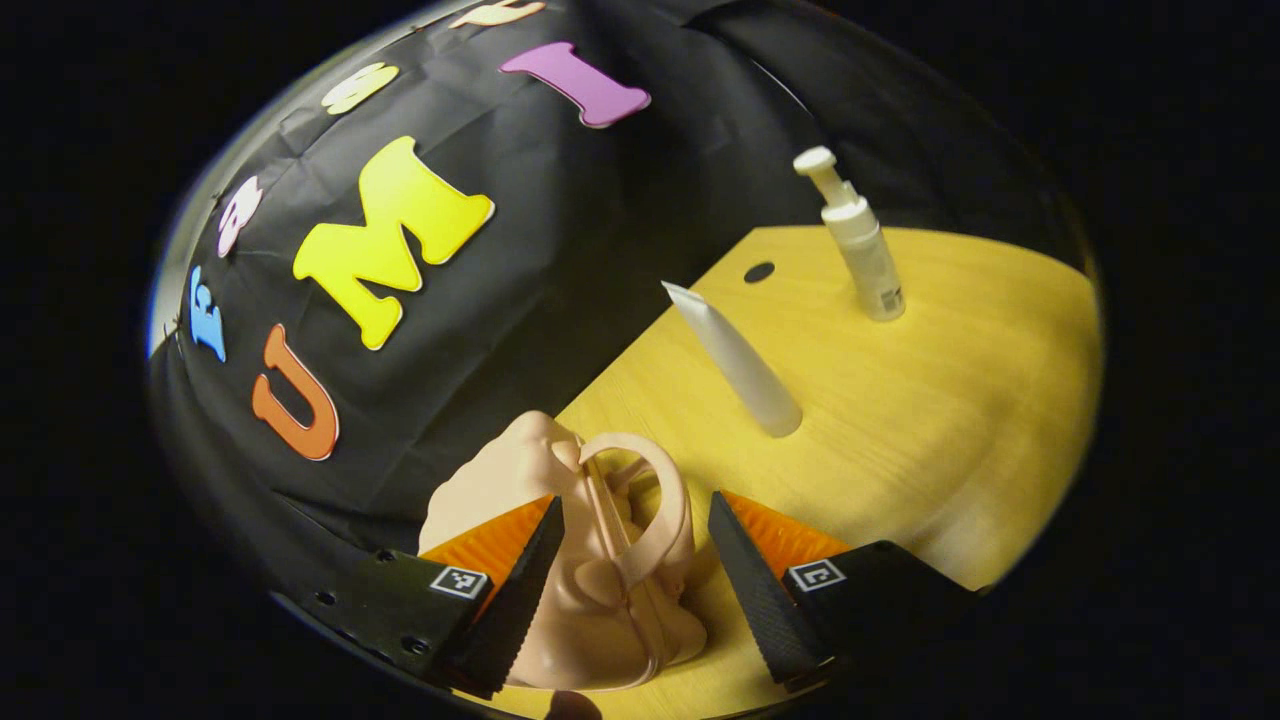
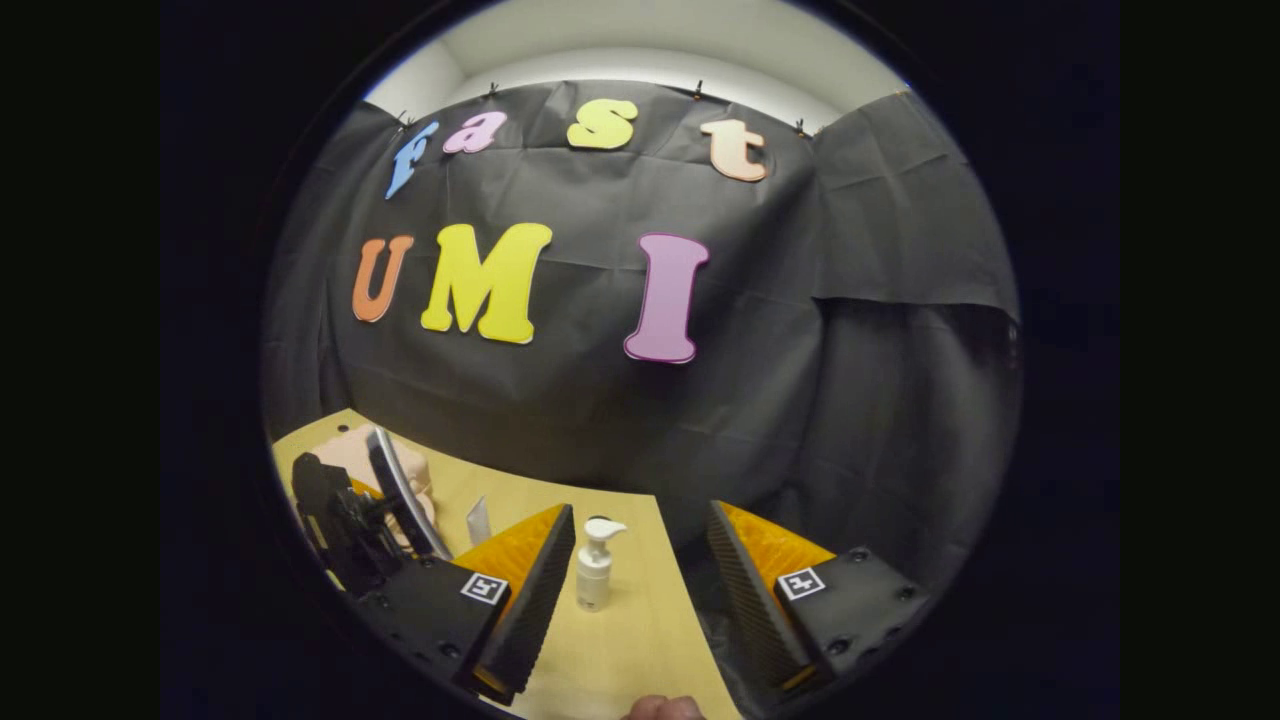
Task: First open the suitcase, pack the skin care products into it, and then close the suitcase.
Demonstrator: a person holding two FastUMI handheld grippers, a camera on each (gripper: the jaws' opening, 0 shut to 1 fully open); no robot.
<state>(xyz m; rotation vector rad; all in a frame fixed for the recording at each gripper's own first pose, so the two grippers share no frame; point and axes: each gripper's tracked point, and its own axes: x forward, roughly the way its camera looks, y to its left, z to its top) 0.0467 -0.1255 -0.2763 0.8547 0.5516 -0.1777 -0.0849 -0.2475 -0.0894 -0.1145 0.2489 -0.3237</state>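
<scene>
A small peach-pink suitcase [image 1: 500, 480] stands on the yellow wooden table [image 1: 950, 400], its looped handle [image 1: 660, 500] toward me. My left gripper [image 1: 636, 505] is open, one finger on each side of that handle and not pressing on it. Beyond it a white tube [image 1: 740, 365] stands on its cap, and farther back a white pump bottle [image 1: 862, 245] stands upright. My right gripper [image 2: 640, 510] hangs open and empty above the table, with the pump bottle [image 2: 594, 565] ahead between its fingers. The tube [image 2: 478, 520] and suitcase [image 2: 345, 450] lie to its left.
The black cloth wall runs close behind the table's far edge. A small round hole [image 1: 759, 272] sits in the tabletop near the back. In the right gripper view the left gripper [image 2: 340, 525] shows at the suitcase, and a fingertip [image 2: 660, 708] at the bottom.
</scene>
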